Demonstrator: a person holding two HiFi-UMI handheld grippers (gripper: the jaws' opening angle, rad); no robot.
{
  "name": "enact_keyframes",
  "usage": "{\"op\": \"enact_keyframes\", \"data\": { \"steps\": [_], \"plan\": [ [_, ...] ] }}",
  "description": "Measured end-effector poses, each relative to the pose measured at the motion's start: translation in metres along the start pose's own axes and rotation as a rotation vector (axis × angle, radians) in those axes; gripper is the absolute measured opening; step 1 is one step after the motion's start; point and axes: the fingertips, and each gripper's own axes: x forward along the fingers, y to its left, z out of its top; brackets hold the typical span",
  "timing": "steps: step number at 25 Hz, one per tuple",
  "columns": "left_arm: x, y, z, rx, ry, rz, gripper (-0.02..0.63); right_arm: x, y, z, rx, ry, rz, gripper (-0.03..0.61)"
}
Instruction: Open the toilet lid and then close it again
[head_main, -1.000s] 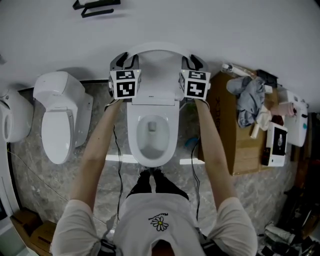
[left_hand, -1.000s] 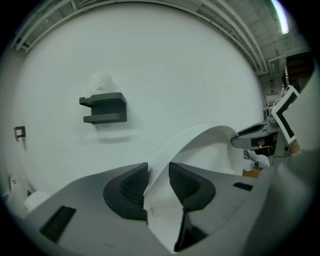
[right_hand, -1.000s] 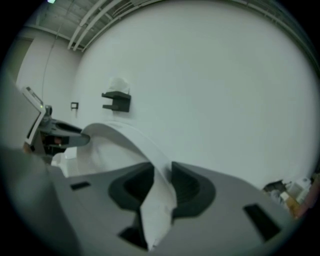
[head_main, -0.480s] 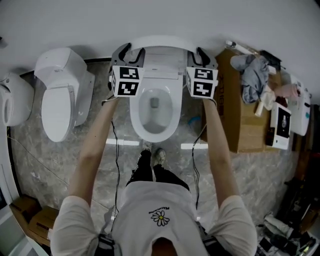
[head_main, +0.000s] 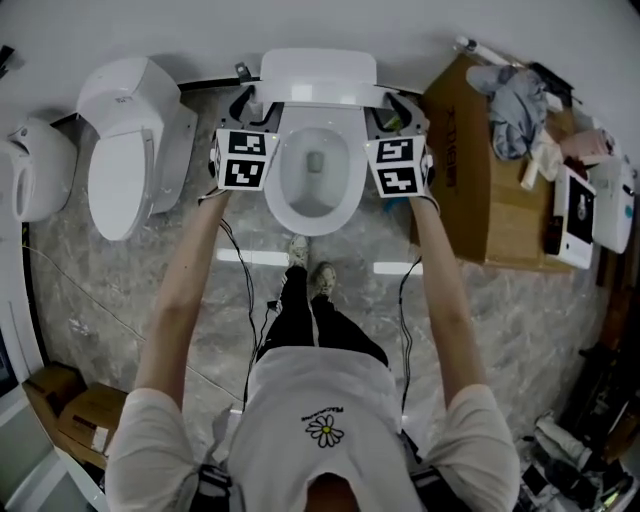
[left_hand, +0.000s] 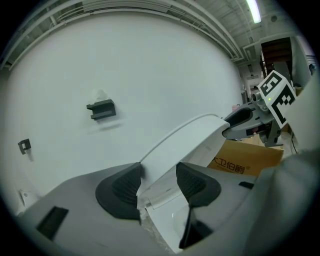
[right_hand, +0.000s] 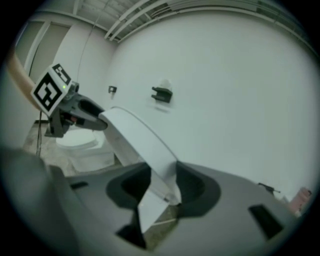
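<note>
Toilet lid (head_main: 318, 75) is up, standing raised at the back of the bowl (head_main: 282, 192) at the top centre of the head view, close to the white wall (head_main: 450, 20). You've got a claw on each side of it: your left gripper (head_main: 252, 103) at the lid's left edge, your right gripper (head_main: 392, 108) at its right edge.

And the jaws have just been opening on both sides! In the left gripper view the lid's edge runs between the pads (left_hand: 120, 190), close against the left one, with a clear gap on the other side, so no squeeze there. Same story in the right gripper view: the edge sits between the pads (right_hand: 195, 187), with a gap at the left pad. Both claws stand apart, lid between them, not clamped.

A second toilet (head_main: 125, 150) sits at the left of the head view, a cardboard box (head_main: 480, 190) at the right.
</note>
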Motion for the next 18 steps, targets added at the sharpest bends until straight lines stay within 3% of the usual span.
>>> {"op": "enact_keyframes", "data": {
  "steps": [9,18],
  "plan": [
    [-0.032,-0.031,-0.05,0.055,0.069,-0.072,0.253,-0.03,0.039,-0.045,-0.041,0.048,0.033,0.172],
    [-0.069,-0.073,-0.114,0.137,0.164,-0.229,0.29,-0.059,0.084,-0.106,-0.082,0.118,0.153,0.209]
  ]
}}
